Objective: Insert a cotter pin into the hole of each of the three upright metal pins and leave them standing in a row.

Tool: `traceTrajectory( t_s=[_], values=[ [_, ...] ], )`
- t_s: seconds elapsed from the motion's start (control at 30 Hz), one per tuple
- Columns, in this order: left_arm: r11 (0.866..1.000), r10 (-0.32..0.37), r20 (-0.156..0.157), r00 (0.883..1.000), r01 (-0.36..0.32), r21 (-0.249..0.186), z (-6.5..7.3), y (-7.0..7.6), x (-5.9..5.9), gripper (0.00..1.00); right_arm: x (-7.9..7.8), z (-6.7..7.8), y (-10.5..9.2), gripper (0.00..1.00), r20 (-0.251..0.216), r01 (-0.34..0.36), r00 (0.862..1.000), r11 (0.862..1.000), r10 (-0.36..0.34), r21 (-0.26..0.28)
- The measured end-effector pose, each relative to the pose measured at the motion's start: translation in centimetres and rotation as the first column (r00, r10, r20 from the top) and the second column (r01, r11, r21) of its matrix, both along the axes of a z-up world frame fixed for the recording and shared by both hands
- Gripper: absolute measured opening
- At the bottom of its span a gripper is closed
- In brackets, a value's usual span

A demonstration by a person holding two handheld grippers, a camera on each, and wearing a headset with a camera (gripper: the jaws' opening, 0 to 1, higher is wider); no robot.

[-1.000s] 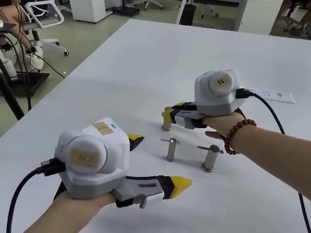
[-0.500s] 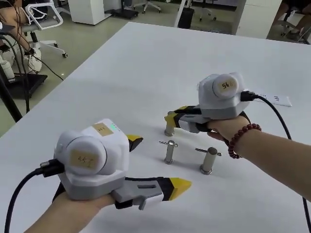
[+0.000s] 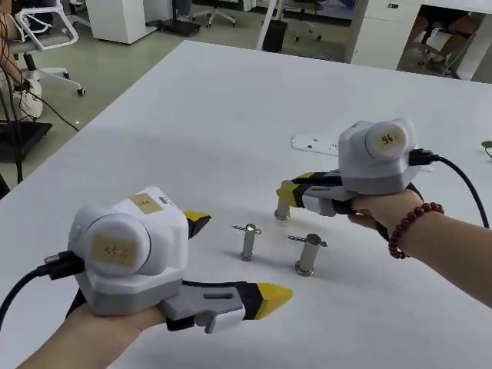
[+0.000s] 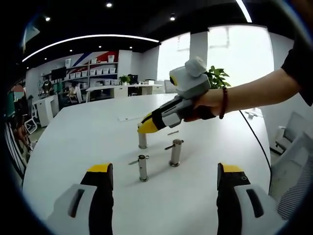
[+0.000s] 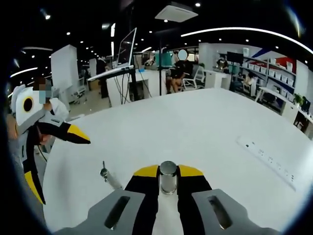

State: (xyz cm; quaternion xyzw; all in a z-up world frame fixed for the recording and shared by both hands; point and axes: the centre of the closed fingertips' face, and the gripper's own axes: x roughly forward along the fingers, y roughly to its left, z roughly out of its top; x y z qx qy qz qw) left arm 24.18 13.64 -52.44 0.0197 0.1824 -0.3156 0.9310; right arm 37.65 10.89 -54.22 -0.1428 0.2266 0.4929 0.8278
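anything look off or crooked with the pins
Nothing tipped or damaged. But the pins form a triangle, not a row: the far pin, between the right gripper's fingers, sits off the line of the two cottered pins.

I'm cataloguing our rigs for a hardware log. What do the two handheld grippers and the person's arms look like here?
The left gripper and right gripper have rounded white-grey housings, black jaws with yellow tips, a tan sticker on a round cap, a black cable behind. The right's sticker seems to read 56. That wrist wears a dark-red bead bracelet; a black sleeve shows higher up.
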Motion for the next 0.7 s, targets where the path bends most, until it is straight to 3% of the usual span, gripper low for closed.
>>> traceTrajectory(
  t_s=[0.23,0.53,0.7],
  values=[
    [1.0,-0.01,0.009,1.0,0.01,-0.009,0.4,-0.2,0.0,0.92,-1.2,0.4,-2.8,0.08,-0.003,0.058,0.998,0.998,-0.058,-0.002],
    [1.0,-0.015,0.002,1.0,0.015,0.025,0.0,-0.2,-0.1,0.98,-2.7,0.1,-6.5,0.08,-0.021,0.127,0.992,0.992,-0.128,-0.011],
    [1.0,-0.017,-0.002,1.0,0.017,0.019,0.0,-0.2,-0.2,0.99,-3.5,-0.1,-8.1,0.08,-0.033,0.155,0.987,0.988,-0.155,-0.012]
  ],
)
